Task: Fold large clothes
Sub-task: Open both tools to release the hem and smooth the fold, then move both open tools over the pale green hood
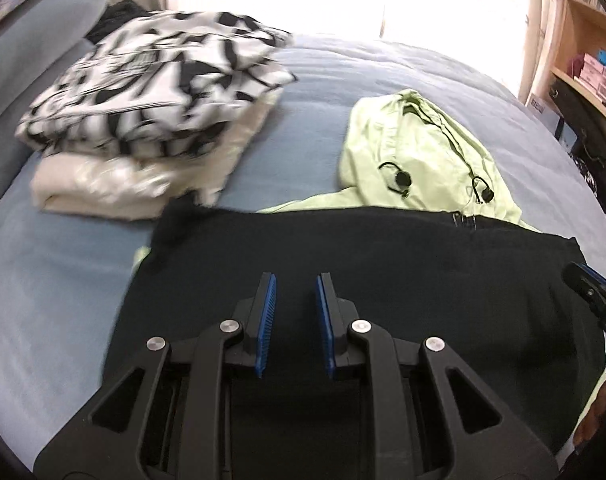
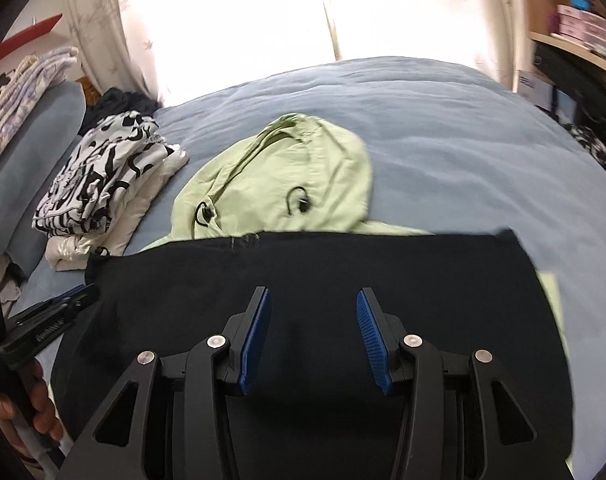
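Black garment (image 1: 383,280) covers green hoodie's (image 1: 415,148) body | stack (image 1: 151,112) blurred

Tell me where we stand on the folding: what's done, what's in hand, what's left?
Done: a black-and-white patterned garment sits folded on a cream one, stacked on the bed. In hand: nothing gripped; the left gripper and right gripper are both open above the black garment, which lies flat. Left: the black garment and the green hooded jacket beneath it, hood spread out.
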Motion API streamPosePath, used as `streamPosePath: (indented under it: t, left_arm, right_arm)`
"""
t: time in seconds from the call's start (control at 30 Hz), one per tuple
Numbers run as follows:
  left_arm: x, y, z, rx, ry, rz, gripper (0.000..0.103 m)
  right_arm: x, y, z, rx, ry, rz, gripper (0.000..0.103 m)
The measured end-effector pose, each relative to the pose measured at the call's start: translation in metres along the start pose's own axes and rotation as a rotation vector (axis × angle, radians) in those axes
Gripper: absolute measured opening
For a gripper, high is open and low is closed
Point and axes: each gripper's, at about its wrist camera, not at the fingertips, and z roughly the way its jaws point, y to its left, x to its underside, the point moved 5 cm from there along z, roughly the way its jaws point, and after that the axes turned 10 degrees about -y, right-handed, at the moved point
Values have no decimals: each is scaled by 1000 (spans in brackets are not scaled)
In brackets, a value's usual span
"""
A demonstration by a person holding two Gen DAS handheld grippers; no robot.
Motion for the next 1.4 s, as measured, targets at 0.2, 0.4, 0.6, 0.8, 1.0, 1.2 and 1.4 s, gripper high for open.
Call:
streamPosePath:
  t: [0.2, 0.4, 0.6, 0.8, 1.0, 1.2, 1.4]
  left_arm:
    - [-6, -10, 62, -19, 63, 8, 18]
    - [-8, 8, 88, -63, 38, 20, 35]
    - [-9, 36, 99, -43, 39, -64, 43]
    - [-12, 30, 101, -55, 69, 4, 45]
    - [-19, 22, 100, -55, 125, 81, 45]
    - [-38, 6, 89, -34, 150, 181, 45]
    - [-70, -14, 75, -7, 137, 248, 45]
  right_arm:
    - [-6, -17, 75, 34, 69, -3, 45]
    - [-1, -72, 102, 92, 74, 27, 45]
    - [3, -138, 96, 232, 77, 16, 45]
    - [3, -168, 91, 253, 95, 38, 45]
    - [-5, -165, 95, 276, 134, 4, 46]
    - [-22, -149, 71, 266, 147, -15, 51]
    - [-63, -128, 48, 238, 103, -65, 60]
